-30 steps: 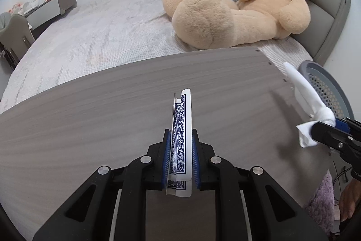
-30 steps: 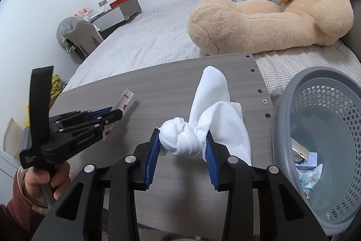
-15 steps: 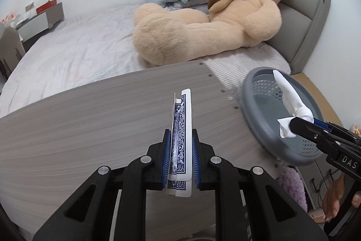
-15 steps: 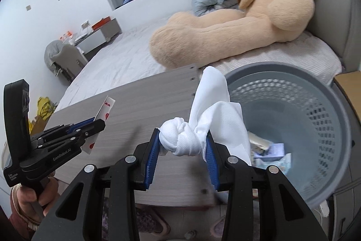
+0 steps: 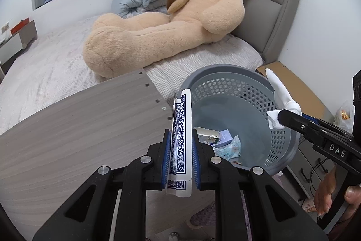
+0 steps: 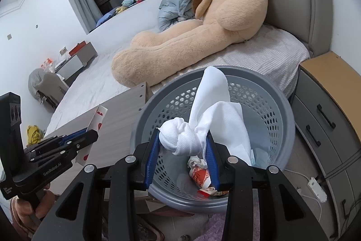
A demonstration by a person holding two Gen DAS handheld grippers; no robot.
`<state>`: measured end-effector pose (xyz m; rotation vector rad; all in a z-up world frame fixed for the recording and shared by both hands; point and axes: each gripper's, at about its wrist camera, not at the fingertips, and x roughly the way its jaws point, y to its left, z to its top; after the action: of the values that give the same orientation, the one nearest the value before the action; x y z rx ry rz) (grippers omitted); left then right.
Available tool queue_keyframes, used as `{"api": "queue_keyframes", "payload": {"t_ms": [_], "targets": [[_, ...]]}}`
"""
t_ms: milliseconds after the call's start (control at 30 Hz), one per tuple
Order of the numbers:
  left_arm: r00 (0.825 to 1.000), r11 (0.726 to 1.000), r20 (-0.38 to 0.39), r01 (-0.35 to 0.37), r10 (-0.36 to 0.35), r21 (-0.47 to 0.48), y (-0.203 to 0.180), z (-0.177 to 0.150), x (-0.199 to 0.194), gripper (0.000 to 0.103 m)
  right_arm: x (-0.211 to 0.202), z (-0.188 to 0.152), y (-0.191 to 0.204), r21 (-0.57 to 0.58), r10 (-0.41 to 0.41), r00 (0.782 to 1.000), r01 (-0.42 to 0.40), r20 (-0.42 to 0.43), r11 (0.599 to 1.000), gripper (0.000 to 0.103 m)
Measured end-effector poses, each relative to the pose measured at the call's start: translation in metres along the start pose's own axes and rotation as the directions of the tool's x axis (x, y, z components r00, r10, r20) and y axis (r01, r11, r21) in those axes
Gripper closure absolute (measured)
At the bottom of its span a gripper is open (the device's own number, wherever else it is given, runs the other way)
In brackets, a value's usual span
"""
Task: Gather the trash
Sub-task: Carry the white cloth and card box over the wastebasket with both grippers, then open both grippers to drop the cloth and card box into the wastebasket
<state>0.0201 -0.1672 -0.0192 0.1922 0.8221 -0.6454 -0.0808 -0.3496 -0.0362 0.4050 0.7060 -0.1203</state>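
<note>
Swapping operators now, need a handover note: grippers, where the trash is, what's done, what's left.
Left gripper: shut on playing cards, held at the near rim of the grey basket, beside the wooden table.
Right gripper: shut on a knotted white cloth, held over the basket opening.
Done: some wrappers and small packets already lie on the basket floor.
Left: neither item is released yet. Probably open the right jaws first to drop the cloth, then bring the cards further over the opening and release.
</note>
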Motion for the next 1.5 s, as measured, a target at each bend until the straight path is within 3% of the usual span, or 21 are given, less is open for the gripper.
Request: {"api": "queue_keyframes", "payload": {"t_ms": [633, 1200, 1400, 1500], "targets": [[0.999, 0.996, -0.041, -0.005, 0.008, 0.085, -0.068, 0.022, 0.043, 0.086, 0.011, 0.004, -0.041, 0.029, 0.000, 1.000, 0.001, -0.028, 1.000, 0.066], [0.995, 0.997, -0.076, -0.053, 0.057, 0.062, -0.073, 0.035, 0.068, 0.082, 0.033, 0.014, -0.055, 0.028, -0.002, 0.998, 0.004, -0.066, 1.000, 0.065], [0.993, 0.995, -0.091, -0.075, 0.080, 0.062, -0.072, 0.034, 0.071, 0.081, 0.032, 0.017, -0.053, 0.017, -0.010, 0.999, 0.011, -0.051, 1.000, 0.056], [0.993, 0.995, -0.090, -0.075, 0.081, 0.069, -0.073, 0.034, 0.069, 0.079, 0.029, 0.017, -0.052, 0.011, -0.011, 0.999, 0.012, -0.042, 1.000, 0.046]]}}
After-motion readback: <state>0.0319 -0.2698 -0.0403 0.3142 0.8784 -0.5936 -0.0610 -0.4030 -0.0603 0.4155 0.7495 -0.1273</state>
